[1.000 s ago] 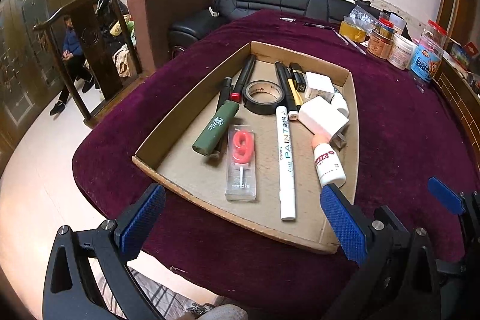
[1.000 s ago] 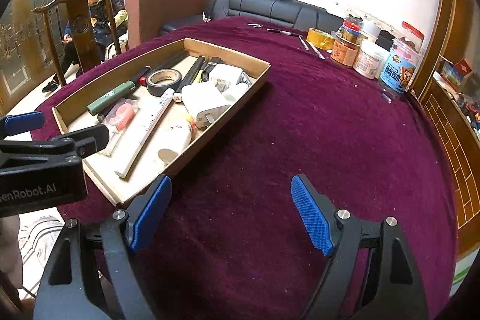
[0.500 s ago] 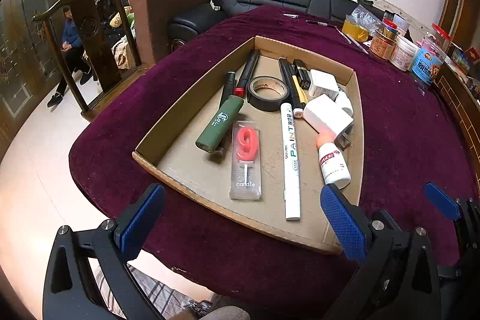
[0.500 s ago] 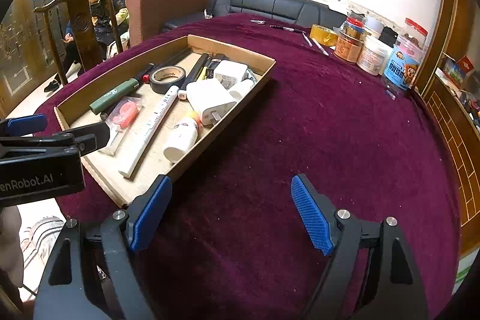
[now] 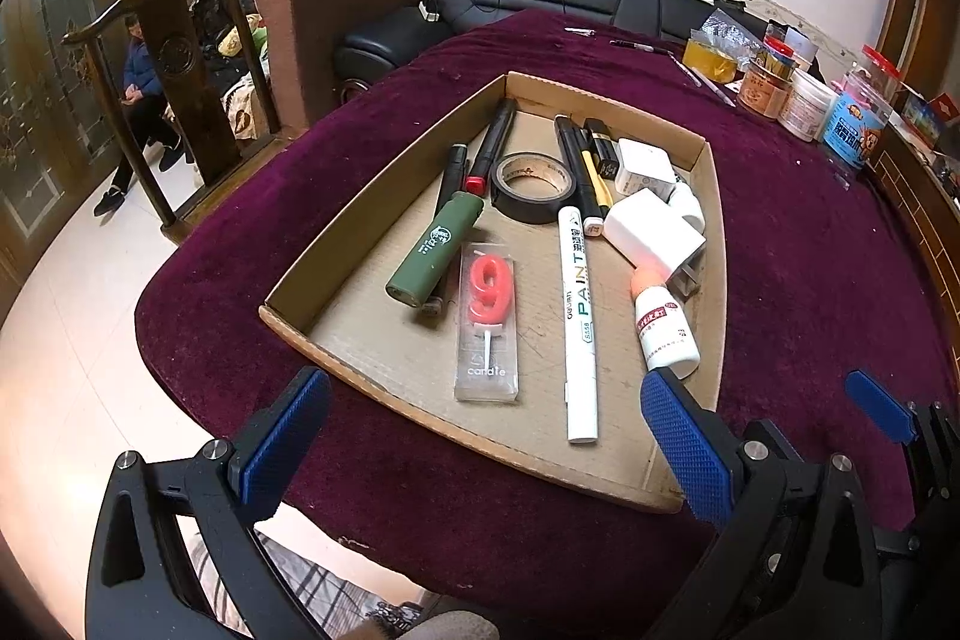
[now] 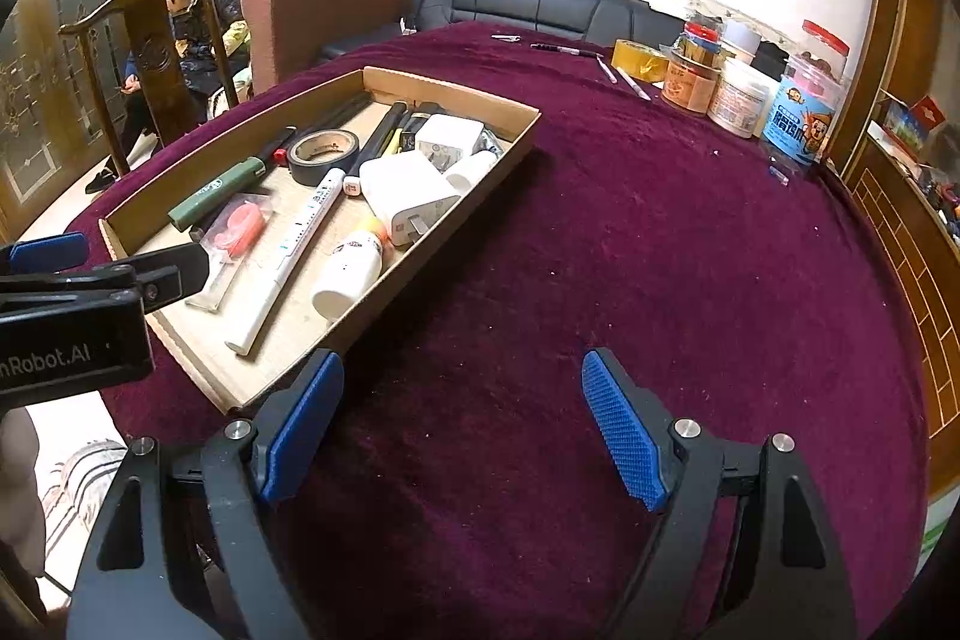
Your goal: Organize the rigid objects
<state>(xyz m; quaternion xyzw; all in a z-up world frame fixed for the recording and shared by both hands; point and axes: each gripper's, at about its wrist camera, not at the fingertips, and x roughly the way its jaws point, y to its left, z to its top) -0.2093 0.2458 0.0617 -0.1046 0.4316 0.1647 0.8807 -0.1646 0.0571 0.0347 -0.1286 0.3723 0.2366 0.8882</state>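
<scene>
Two grippers, both spread wide, nothing between the blue pads. Left gripper (image 5: 483,436) poised over the near edge of the cardboard tray (image 5: 384,196), which sits on the purple tablecloth (image 5: 810,250); right gripper (image 6: 462,430) over bare cloth at about 4 o'clock from the tray, well apart from everything in it.

Inside the tray, swept left to right in the left wrist view:
- At 10 o'clock, a thin black pen (image 5: 454,166) and beside it a black marker with a red end (image 5: 493,141), both pointing toward the far wall.
- Just below them, a green lighter (image 5: 433,251), lying slantwise, its lower end toward 7 o'clock.
- At 6 o'clock, a clear packet holding a red "9" candle (image 5: 489,322) — flat on the tray floor, just beside the lighter.
- Toward 12 o'clock, a black tape roll (image 5: 533,187), lying flat.
- Right of centre, a long white paint marker (image 5: 579,316), running nearly straight from the tape down to 6 o'clock.
- Above it, black and yellow pens (image 5: 585,169) lying side by side.
- At 2 o'clock, a small white plug (image 5: 645,167); nearer, a larger white charger (image 5: 654,232).
- At 4 o'clock, a small white bottle with an orange tip (image 5: 663,328), touching the charger — close along the right tray wall.

Farther right, at the table's 2 o'clock edge, a cluster of jars and tubs (image 5: 804,103).
</scene>
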